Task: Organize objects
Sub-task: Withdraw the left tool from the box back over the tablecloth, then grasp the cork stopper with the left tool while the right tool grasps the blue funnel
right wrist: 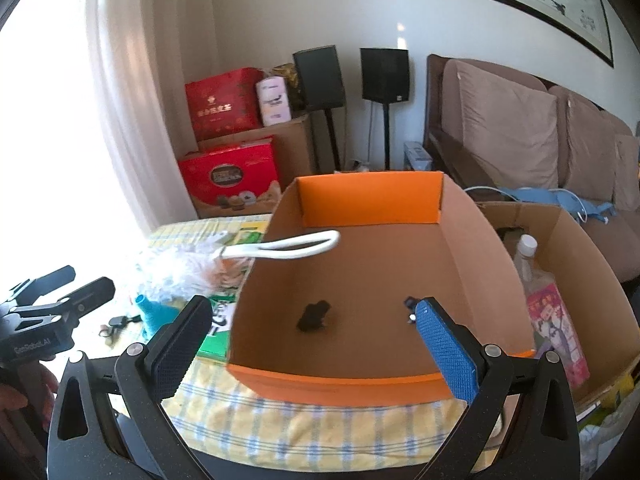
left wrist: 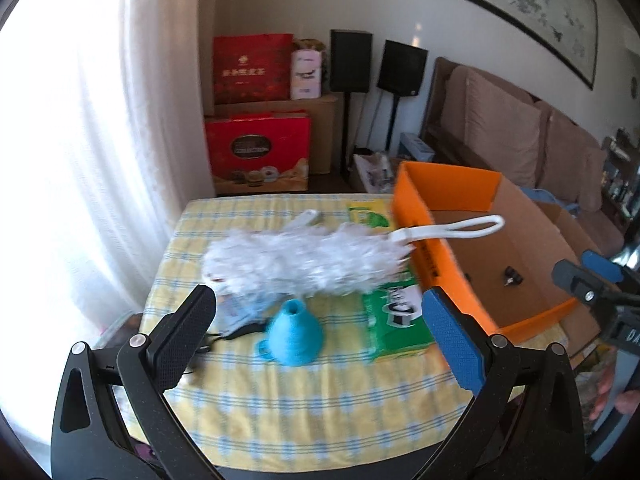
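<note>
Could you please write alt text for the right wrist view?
The open right claw hovers before an orange cardboard box on a yellow checked tablecloth. A small black object lies inside; a fluffy white duster's looped handle rests over its rim.

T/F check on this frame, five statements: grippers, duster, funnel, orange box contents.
1. Both grippers hold nothing. True: left gripper and right gripper are open.
2. The white duster lies wholly inside the orange box. False: only its loop handle reaches over the wall.
3. The blue funnel stands wide end down. True.
4. The orange box is empty. False: a small black object lies on its floor.
5. The funnel sits in the box. False: it is on the checked tablecloth.
</note>
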### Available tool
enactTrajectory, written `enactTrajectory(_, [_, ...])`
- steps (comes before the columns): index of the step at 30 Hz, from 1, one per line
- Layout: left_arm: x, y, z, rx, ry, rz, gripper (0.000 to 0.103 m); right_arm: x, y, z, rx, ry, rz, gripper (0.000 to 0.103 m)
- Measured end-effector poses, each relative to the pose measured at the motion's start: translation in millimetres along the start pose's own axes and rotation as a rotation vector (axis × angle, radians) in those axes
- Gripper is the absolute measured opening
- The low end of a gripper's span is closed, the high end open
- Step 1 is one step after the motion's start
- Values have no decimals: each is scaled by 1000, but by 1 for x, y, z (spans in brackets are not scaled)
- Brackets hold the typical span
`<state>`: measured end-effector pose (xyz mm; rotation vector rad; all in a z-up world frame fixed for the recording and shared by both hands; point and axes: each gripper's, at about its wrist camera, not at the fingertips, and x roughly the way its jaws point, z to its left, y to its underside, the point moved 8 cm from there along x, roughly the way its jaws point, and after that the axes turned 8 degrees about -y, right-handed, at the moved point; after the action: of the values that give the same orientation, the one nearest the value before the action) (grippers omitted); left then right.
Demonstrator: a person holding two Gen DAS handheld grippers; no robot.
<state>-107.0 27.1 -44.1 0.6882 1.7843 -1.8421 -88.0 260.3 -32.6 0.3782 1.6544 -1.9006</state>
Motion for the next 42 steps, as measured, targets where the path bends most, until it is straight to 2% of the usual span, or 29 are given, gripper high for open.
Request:
enactTrajectory(17, [9, 21, 102, -106, -122, 39, 103, 23, -6, 66, -78, -95, 14, 103])
enactTrajectory(22, [17, 28, 124, -151, -92, 70, 103, 34, -4, 87, -99, -124, 28, 103])
enactTrajectory(28, [23, 39, 150, -200, -97, 86, 103, 49, 2, 111, -119, -159, 45, 103])
enactTrajectory(34, [37, 58, 159, -197, -102, 112, 103, 68, 9, 133, -154, -179, 63, 103])
enactTrajectory(42, [64, 90, 152, -152, -23, 144, 103, 92, 27, 160, -192, -223, 105, 100])
